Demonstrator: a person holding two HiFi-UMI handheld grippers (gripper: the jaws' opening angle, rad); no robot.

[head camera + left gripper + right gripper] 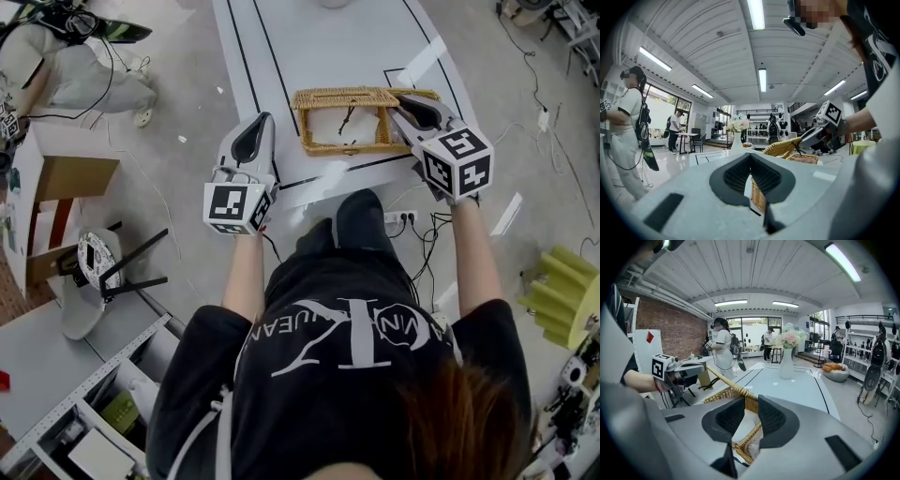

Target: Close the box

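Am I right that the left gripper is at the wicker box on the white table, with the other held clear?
Not quite: the right gripper is at the wicker box on the white table; the left gripper is the one held clear, as the head view shows.

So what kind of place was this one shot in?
Probably a robotics lab or demo hall, not a home: a second person wearing recording gear, racks of dark equipment along the wall, and a power strip with loose cables underfoot.
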